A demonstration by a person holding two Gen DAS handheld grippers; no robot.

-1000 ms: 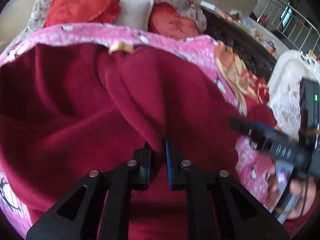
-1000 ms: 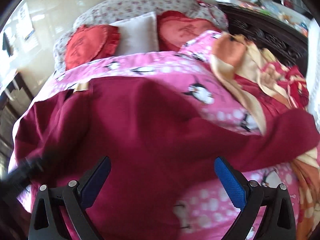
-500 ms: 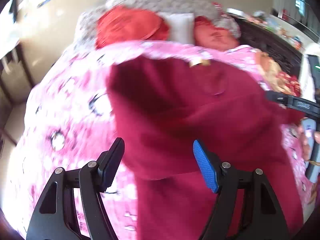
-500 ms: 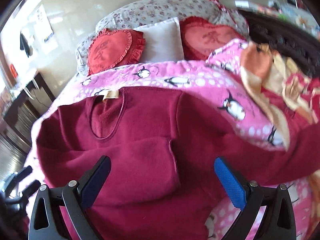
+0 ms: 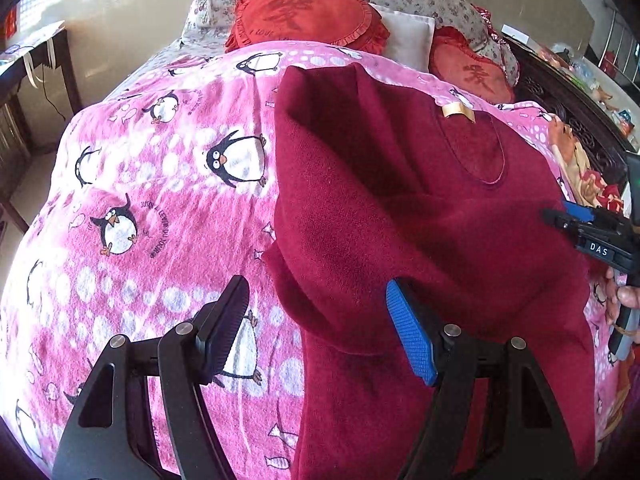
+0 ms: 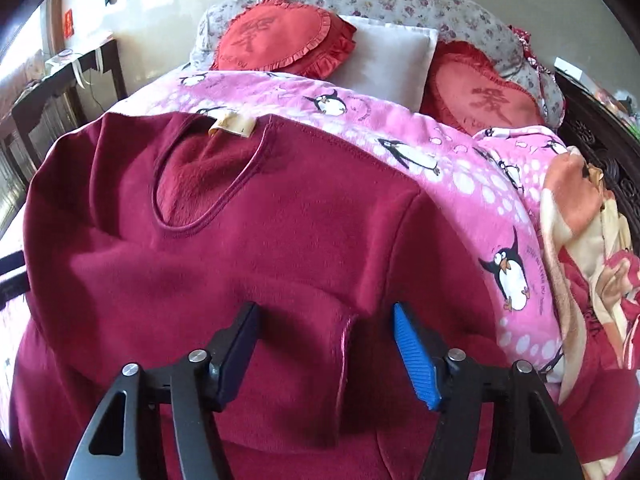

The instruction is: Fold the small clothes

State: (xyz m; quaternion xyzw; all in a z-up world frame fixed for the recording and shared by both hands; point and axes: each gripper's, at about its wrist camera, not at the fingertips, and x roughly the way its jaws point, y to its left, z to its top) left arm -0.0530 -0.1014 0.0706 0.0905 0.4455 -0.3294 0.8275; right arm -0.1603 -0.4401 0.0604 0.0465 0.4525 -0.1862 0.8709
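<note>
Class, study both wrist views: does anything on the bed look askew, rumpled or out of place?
Yes. The maroon sweater lies flat with one sleeve folded across its chest, but a peach and red blanket is bunched untidily at the bed's right edge. Both the left gripper and right gripper are open, holding nothing.

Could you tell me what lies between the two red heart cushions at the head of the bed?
A white pillow sits between the left heart cushion and the right heart cushion, clearest in the right wrist view.
</note>
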